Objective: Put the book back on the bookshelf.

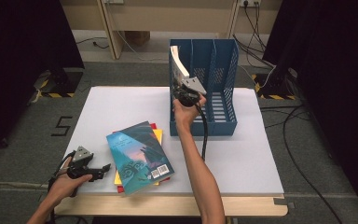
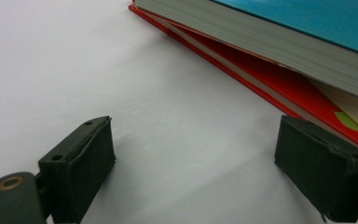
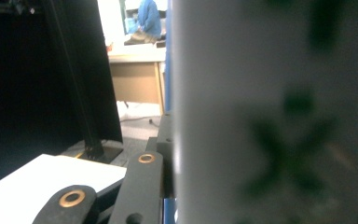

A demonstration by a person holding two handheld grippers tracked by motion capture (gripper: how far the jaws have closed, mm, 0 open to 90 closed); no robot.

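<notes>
The right gripper [image 1: 182, 91] is clamped on a pale book [image 1: 179, 63], which it holds upright in the left-hand compartment of the blue file rack [image 1: 223, 70]. In the right gripper view that book [image 3: 270, 112] stands close before the camera as a blurred whitish cover with dark green marks, and one black jaw presses flat against its left face; the other jaw is hidden behind the book. The gripper's jaws stand narrow, set to the book's thickness.

The left gripper [image 1: 103, 168] rests low on the white tabletop [image 1: 242, 158], well to the near left of the rack and just left of a stack of books [image 1: 140, 156]. Its jaws stand wide apart with nothing between them but bare tabletop [image 2: 177, 140]. In the left gripper view one jaw lies just beside the lowest red book [image 2: 261, 74]; whether it touches I cannot tell.

Counted: two grippers, one in each hand. One file rack, with three compartments side by side, standing at the far edge of the tabletop. One book in the rack. The stack to the near left of the rack has a teal-covered book [image 1: 139, 149] on top, a yellow one [image 1: 159, 136] under it and a red one [image 1: 120, 187] at the bottom, so at least three; the left gripper view shows page edges of several layers, but an exact count is hard to make there.
</notes>
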